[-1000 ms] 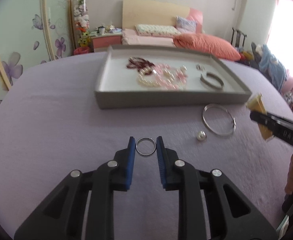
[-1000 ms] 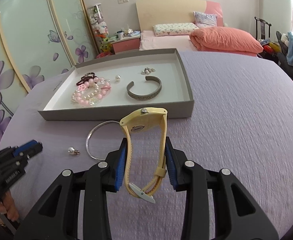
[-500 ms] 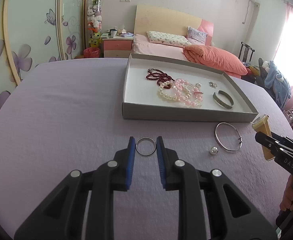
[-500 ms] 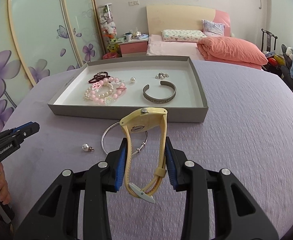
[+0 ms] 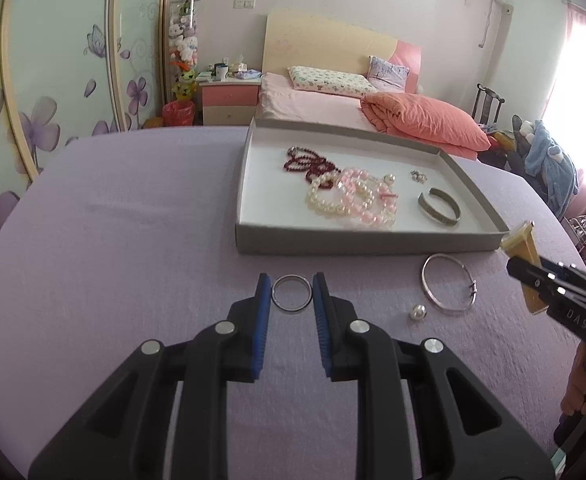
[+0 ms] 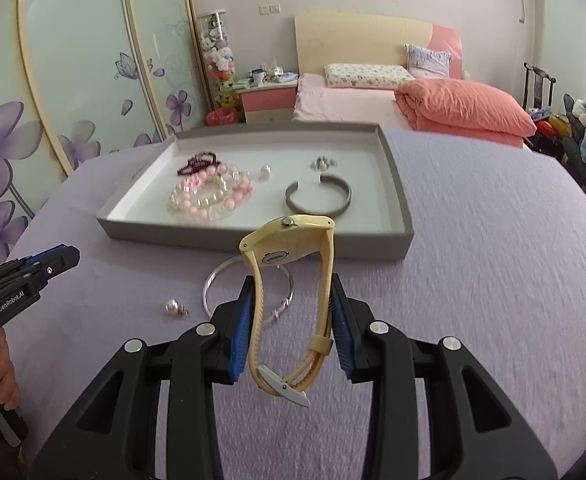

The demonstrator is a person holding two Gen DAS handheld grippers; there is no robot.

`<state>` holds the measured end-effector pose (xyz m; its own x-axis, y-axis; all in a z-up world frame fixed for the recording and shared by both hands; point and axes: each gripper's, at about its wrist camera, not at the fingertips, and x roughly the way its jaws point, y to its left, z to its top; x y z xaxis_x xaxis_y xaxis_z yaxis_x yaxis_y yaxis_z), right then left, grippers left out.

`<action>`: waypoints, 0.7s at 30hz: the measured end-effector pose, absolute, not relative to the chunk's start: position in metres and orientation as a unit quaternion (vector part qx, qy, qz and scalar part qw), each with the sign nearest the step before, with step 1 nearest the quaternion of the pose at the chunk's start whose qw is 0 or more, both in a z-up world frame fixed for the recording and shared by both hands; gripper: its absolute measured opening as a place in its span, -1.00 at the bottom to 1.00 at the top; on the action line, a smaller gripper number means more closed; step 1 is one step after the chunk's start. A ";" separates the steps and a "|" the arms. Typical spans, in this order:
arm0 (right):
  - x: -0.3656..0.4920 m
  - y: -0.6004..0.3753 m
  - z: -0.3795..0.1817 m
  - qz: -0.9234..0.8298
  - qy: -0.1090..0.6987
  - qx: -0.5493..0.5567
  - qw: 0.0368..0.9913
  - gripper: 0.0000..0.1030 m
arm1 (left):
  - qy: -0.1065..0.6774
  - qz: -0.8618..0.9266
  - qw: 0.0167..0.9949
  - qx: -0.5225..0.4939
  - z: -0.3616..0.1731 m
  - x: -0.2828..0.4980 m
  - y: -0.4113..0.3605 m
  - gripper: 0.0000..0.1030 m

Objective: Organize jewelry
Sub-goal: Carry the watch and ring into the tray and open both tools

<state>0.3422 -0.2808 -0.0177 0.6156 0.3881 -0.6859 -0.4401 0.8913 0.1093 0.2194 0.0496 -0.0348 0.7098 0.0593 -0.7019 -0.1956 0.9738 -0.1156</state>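
My left gripper (image 5: 291, 286) is shut on a small silver ring (image 5: 291, 299), held above the purple cloth. My right gripper (image 6: 291, 292) is shut on a yellow wristwatch (image 6: 289, 280), its strap hanging between the blue pads; it also shows in the left wrist view (image 5: 523, 256). The grey tray (image 6: 253, 242) lies ahead and holds pearl and pink bead bracelets (image 6: 209, 196), a dark red bead string (image 5: 307, 164), a grey cuff bangle (image 6: 319, 200), a pearl (image 6: 265, 171) and small earrings (image 6: 322, 163). A thin silver bangle (image 5: 447, 289) and a pearl earring (image 5: 418, 312) lie on the cloth before the tray.
The purple cloth (image 6: 493, 260) covers the table. Behind it stand a bed with a coral duvet (image 6: 465, 110), a pink nightstand (image 6: 267, 100) and flowered wardrobe doors (image 6: 73, 80). A chair with clothes (image 5: 545, 160) is at the right.
Both grippers have drawn back and swung so the tray sits further right in the left view. The ring and the watch stay held.
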 end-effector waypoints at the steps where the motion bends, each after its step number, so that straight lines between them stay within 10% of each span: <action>1: 0.347 -0.280 -0.012 0.229 0.367 -0.035 0.901 -0.29 | 0.373 0.069 0.921 -0.089 -0.032 0.222 0.049 -0.58; 21: 0.485 -0.233 -0.042 0.200 0.423 -0.016 0.884 -0.27 | 0.352 0.050 0.929 -0.107 -0.005 0.340 0.053 -0.58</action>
<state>0.4855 -0.2335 -0.0418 0.5623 0.3398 -0.7539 -0.3662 0.9197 0.1415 0.3400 0.0535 -0.0053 0.7473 0.0171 -0.6642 -0.1681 0.9720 -0.1641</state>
